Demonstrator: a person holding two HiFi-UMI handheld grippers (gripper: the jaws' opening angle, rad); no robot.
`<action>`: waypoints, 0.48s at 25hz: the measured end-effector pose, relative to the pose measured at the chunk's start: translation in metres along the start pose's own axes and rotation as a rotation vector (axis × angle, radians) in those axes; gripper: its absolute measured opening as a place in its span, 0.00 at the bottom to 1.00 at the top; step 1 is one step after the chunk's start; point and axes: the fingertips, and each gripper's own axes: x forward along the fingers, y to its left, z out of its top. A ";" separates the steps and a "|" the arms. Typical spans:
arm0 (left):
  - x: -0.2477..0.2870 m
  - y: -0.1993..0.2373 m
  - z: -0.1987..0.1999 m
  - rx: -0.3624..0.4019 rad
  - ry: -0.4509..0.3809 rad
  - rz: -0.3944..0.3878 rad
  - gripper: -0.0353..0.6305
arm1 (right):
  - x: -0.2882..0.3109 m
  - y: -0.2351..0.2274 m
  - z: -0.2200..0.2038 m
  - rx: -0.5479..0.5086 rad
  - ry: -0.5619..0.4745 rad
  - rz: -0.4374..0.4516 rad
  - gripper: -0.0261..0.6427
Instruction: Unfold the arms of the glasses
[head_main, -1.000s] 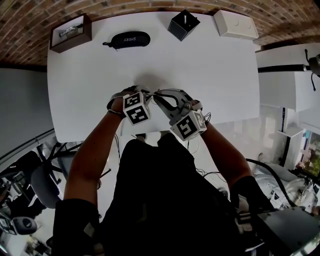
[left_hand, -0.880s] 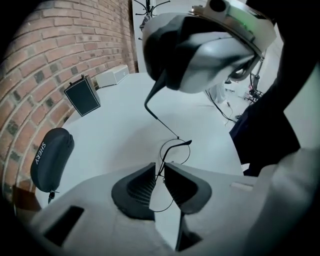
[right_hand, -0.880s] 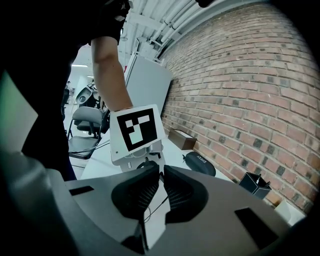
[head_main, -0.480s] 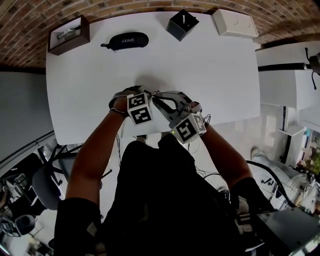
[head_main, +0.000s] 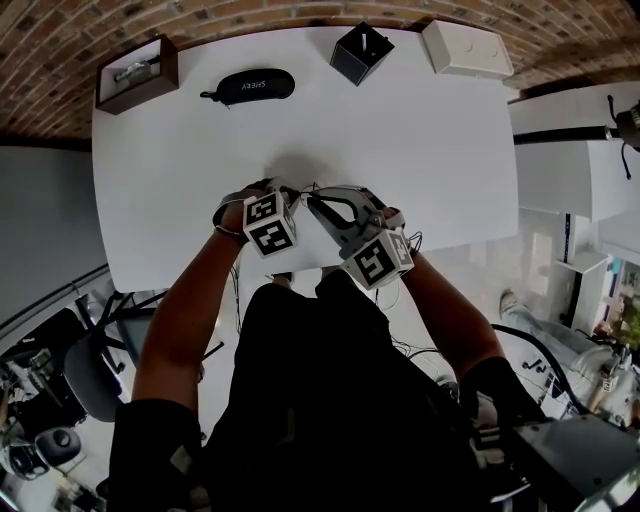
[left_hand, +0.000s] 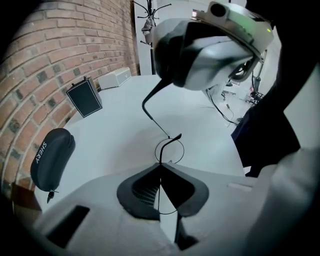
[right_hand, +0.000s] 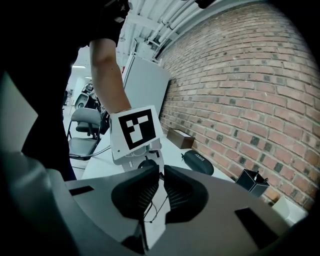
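Thin black wire glasses (left_hand: 170, 150) hang just above the white table (head_main: 420, 150) near its front edge, between my two grippers. My left gripper (left_hand: 161, 165) is shut on the frame beside one round lens. One slender arm (left_hand: 156, 120) runs up from the hinge to my right gripper (left_hand: 165, 82), which is shut on its far end. In the right gripper view the right gripper's (right_hand: 161, 172) pads press on that wire, and the left gripper's marker cube (right_hand: 135, 130) sits close behind. In the head view the left gripper (head_main: 288, 192) and right gripper (head_main: 312, 198) nearly meet.
Along the table's far edge stand a brown box (head_main: 137, 70), a black glasses case (head_main: 250, 86), a black square holder (head_main: 362, 52) and a white box (head_main: 467, 48). A brick wall backs the table. Chairs and cables lie below the front edge.
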 end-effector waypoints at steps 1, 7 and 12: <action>-0.002 0.000 -0.001 -0.004 -0.006 0.010 0.07 | -0.001 0.000 0.000 0.001 -0.002 -0.002 0.08; -0.017 0.010 -0.005 -0.026 -0.077 0.106 0.07 | -0.006 -0.004 -0.002 0.027 0.000 -0.034 0.08; -0.034 0.019 -0.010 -0.057 -0.163 0.175 0.07 | -0.008 -0.010 -0.006 0.047 0.008 -0.062 0.08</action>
